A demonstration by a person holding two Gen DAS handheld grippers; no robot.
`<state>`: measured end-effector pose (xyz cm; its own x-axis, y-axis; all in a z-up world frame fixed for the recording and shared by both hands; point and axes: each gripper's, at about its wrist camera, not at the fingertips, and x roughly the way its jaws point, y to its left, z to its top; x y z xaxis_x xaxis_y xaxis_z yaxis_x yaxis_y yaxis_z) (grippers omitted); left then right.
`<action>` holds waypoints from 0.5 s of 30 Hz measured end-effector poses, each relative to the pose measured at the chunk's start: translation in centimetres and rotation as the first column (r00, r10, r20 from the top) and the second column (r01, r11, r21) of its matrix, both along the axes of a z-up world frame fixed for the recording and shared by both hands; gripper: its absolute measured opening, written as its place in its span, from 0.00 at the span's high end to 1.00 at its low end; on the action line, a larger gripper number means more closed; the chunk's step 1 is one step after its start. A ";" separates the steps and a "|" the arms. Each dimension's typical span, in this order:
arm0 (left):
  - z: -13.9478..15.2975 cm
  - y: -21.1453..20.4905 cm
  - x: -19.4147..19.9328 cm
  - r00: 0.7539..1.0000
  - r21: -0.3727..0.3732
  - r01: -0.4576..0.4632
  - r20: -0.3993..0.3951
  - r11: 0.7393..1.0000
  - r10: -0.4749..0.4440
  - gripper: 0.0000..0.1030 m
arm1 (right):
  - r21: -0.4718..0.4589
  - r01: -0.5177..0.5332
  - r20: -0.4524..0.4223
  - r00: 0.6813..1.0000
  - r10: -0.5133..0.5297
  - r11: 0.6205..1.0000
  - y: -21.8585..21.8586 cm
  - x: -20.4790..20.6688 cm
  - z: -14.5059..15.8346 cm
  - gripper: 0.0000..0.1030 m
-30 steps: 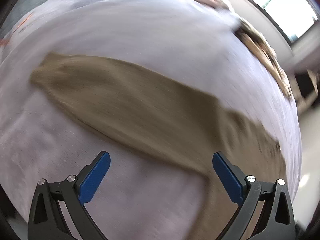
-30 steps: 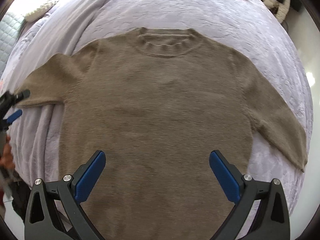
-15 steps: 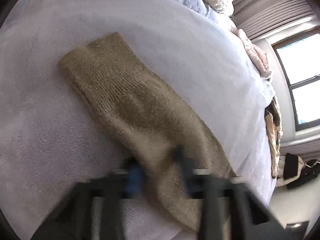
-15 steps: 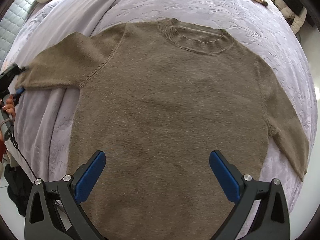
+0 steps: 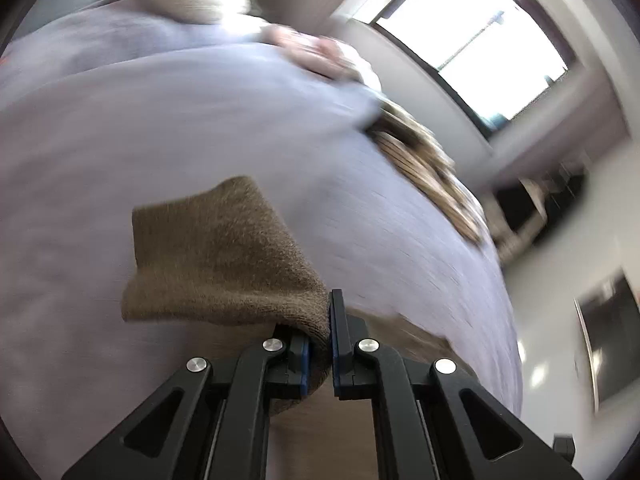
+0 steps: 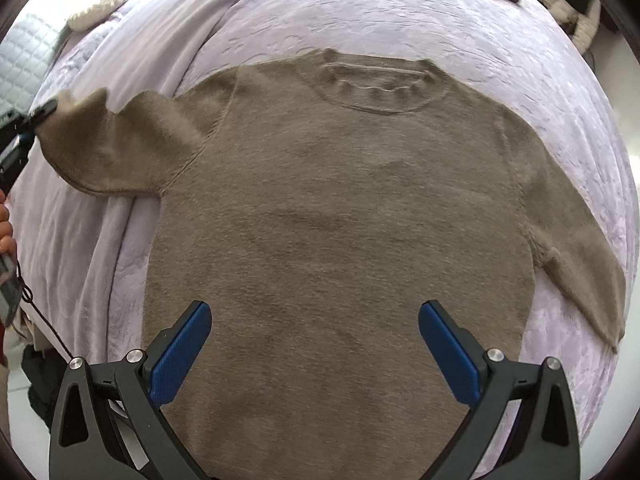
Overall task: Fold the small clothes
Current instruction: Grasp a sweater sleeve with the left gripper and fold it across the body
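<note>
A brown knit sweater (image 6: pixel 340 220) lies flat, front up, on a bed (image 6: pixel 500 40) covered in a pale lilac blanket. Its long axis runs from the hem near the right tongs (image 6: pixel 314 354) up to the round ribbed collar at the far side. The fabric is fuzzy and plain. The right sleeve (image 6: pixel 580 272) slants outward and down, flat on the blanket. The left sleeve (image 5: pixel 224 252) is raised off the bed, its cuff pinched in the left tongs (image 5: pixel 319 344), whose pads are closed tight on the knit. The right tongs hang spread wide above the lower body, gripping nothing
</note>
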<state>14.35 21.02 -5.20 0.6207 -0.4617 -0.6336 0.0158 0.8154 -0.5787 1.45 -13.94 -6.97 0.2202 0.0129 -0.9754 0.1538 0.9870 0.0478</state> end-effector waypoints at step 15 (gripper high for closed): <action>-6.0 -24.7 -2.6 0.934 0.340 0.353 -0.180 0.872 -0.308 0.13 | 0.032 0.219 -0.039 0.975 -0.218 0.975 -9.7 -5.8 -2.4 0.00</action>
<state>11.77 -3.65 -11.25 0.3835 -0.3523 -0.8537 0.2724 0.9264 -0.2599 -4.31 -23.69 -9.34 0.1869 0.0034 -0.9824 0.3680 0.9269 0.0732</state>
